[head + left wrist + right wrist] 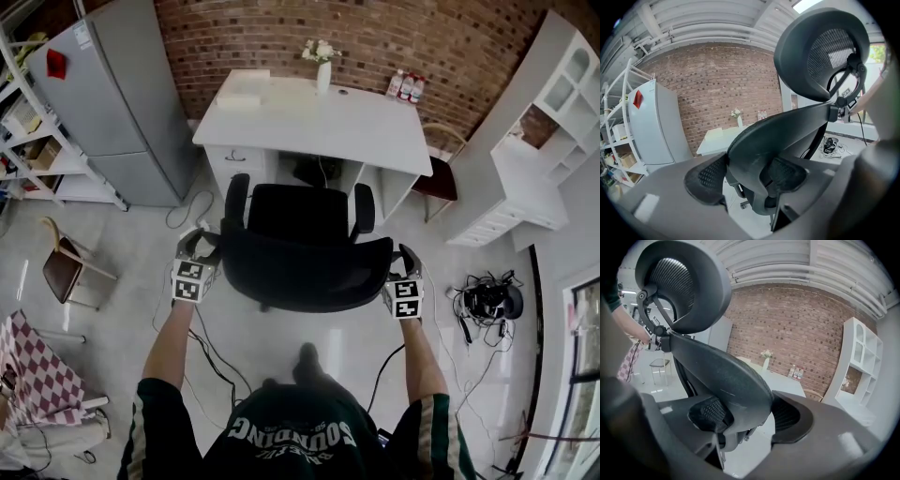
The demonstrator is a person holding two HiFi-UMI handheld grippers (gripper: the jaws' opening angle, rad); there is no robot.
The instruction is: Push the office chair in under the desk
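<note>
One office chair point(298, 253), one desk point(309, 122), left gripper point(208, 246) and right gripper point(405, 259) each pinching the backrest rim

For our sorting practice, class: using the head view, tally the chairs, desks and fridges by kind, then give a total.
Chairs: 3 (black office chair, brown chair, red-seated chair)
White desk: 1
Grey fridge: 1
Total: 5
</note>
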